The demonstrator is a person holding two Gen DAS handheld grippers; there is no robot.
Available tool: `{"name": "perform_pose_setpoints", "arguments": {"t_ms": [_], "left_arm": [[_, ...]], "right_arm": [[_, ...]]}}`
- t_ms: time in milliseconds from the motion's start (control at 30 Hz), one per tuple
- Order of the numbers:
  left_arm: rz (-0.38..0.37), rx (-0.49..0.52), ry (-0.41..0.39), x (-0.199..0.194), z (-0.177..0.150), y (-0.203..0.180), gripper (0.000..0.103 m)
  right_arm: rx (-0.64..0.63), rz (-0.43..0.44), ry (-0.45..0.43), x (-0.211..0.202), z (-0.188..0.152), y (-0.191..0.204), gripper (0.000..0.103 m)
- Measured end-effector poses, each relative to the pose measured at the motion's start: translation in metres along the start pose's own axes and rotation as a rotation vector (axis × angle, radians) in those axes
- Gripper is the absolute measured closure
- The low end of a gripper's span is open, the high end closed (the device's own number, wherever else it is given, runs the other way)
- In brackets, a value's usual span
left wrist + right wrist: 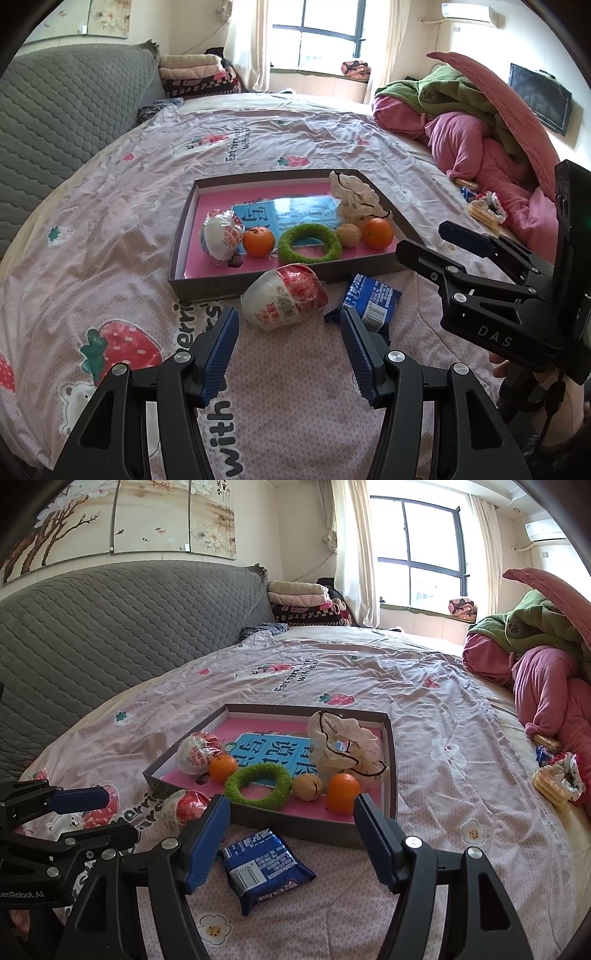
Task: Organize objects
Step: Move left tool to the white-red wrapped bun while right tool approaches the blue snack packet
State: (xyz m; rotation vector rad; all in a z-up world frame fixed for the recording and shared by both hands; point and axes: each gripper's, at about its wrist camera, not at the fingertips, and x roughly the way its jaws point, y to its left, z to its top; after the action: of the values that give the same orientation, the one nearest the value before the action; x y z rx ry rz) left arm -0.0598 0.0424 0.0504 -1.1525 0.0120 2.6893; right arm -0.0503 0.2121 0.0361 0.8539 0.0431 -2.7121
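Snack packs first: the red-and-white wrapped bun [284, 297] sits on the bedsheet [110, 229] just ahead of the left gripper [288, 328], jaws wide and empty, and the blue biscuit packet [264, 867] lies between the right gripper's [291, 821] spread, empty jaws, both right outside the box [207, 286]. Crinkly wrappers could slip on a shallow pinch, and that near box wall could snag a low carry, though there's open floor at the back of the box
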Motion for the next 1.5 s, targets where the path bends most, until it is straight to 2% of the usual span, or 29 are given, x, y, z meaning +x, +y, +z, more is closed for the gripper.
{"name": "perform_pose_setpoints", "arguments": {"t_ms": [733,1500], "left_arm": [[-0.001,0.024,0.013,-0.007,-0.009,-0.005,0.044],[-0.001,0.005,0.067,0.032,-0.022,0.005,0.044]], "right_arm": [[0.001,0.000,0.036,-0.010,-0.020,0.004,0.034],[-0.059,-0.002,0.130,0.013,-0.038,0.014,0.034]]}}
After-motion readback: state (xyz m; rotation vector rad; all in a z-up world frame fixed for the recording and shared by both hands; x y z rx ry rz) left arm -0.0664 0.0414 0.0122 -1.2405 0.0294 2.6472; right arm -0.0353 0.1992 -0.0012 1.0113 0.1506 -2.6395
